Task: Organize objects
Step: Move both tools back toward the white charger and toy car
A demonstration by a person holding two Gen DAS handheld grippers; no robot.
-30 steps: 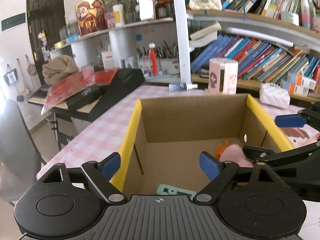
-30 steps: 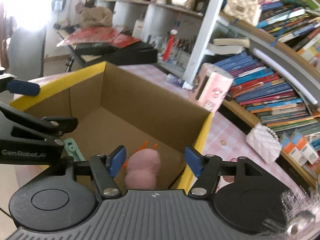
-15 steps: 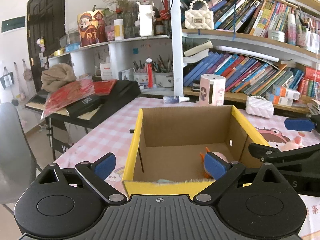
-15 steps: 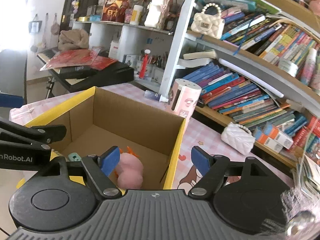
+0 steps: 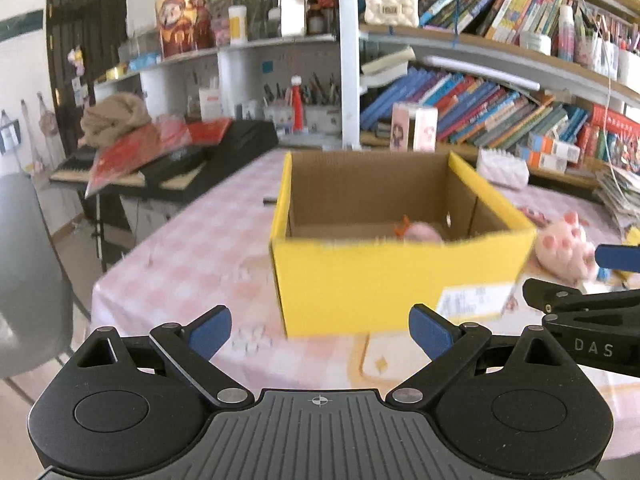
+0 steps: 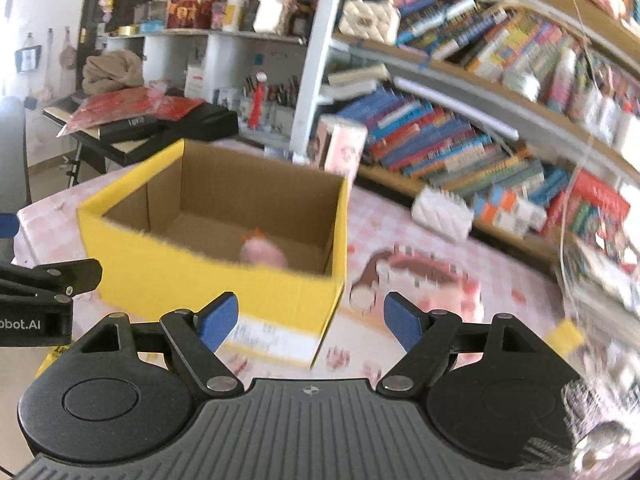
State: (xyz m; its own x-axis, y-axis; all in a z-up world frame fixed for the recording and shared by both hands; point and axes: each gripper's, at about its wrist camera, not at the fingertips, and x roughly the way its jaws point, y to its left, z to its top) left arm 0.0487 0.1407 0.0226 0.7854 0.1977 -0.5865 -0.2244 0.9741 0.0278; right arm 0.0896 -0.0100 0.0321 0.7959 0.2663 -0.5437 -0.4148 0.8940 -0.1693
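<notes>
Both hand-held grippers — left gripper [image 5: 320,330], right gripper [image 6: 310,322] — gape released, empty, below the yellow-sided open cardboard box [image 5: 384,280] at frame centre.

pink toy [image 5: 422,233] half-hidden in box [image 5: 384,280], blurred

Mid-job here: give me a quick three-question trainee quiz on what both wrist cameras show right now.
1. True or false: the left gripper holds a toy.
2. What lies inside the yellow box?
A) a book
B) a pink plush
C) a handbag
3. Fill in: the pig toy sits on the table, ____ the box.

Key
1. False: its jaws are open and empty, like those of the right gripper.
2. B
3. outside
</notes>
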